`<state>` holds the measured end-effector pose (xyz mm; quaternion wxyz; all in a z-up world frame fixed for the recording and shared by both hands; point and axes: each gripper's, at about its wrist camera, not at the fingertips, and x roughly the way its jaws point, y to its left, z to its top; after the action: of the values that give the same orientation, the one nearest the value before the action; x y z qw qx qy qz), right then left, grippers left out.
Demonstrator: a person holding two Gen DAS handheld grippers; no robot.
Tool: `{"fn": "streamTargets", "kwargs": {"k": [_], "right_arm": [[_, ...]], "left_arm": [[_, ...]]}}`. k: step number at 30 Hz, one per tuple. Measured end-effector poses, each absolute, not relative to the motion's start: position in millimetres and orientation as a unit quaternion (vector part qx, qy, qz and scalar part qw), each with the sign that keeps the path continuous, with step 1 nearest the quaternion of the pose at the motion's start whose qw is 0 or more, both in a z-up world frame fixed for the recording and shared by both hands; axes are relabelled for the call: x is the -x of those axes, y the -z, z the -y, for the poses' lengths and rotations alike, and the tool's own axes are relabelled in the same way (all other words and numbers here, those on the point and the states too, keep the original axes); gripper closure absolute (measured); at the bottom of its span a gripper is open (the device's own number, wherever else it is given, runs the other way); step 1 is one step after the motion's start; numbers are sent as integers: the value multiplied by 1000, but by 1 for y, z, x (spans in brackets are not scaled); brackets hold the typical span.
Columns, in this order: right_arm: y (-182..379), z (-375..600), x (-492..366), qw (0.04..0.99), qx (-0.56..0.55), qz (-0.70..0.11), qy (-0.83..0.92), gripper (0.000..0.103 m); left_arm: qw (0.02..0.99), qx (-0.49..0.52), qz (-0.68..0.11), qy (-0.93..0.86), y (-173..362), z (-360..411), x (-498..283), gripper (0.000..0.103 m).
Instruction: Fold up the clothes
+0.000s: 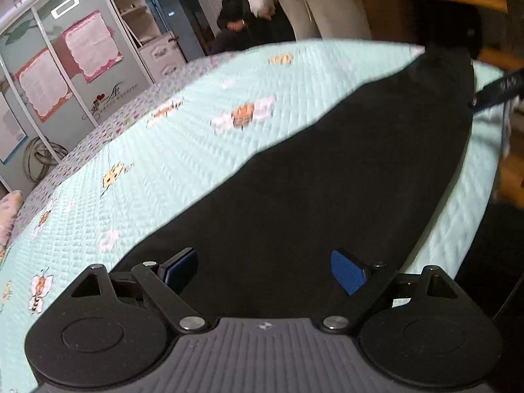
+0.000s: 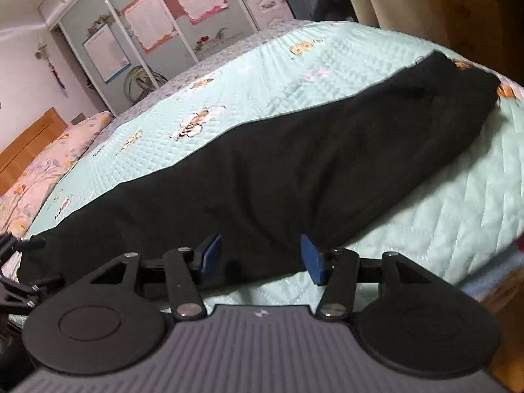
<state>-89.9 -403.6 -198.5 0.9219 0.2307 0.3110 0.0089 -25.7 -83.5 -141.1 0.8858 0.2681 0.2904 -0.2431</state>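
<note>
Black garment (image 2: 294, 170) is lying flat on the quilted mint bedspread (image 2: 442, 216), stretched long and narrow away from both sets of fingers. Left gripper (image 1: 265, 271) is sitting with fingers wide apart, gripping nothing; the cloth's near end is filling the gap between the blue pads (image 1: 347, 271) and running ahead and to the right. Contact there: can't tell. Right gripper (image 2: 262, 257) is also sitting spread, gripping nothing; the garment's near edge is lying between its fingertips, with the rest extending ahead and to the right. A pillow (image 2: 49, 170) is lying far left of the fingers.
</note>
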Motion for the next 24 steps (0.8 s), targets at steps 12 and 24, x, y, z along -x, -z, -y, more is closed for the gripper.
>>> {"fn": "streamTargets", "kwargs": {"k": [12,24], "right_arm": [[161,358,-81,792,-442,-337,-253,14],[183,277,-245,658,-367,-581,-308,14]], "left_arm": [[863,-115,-381,313,188,85,-38,8],[854,-97,-382,339,203,74,-35,1]]}}
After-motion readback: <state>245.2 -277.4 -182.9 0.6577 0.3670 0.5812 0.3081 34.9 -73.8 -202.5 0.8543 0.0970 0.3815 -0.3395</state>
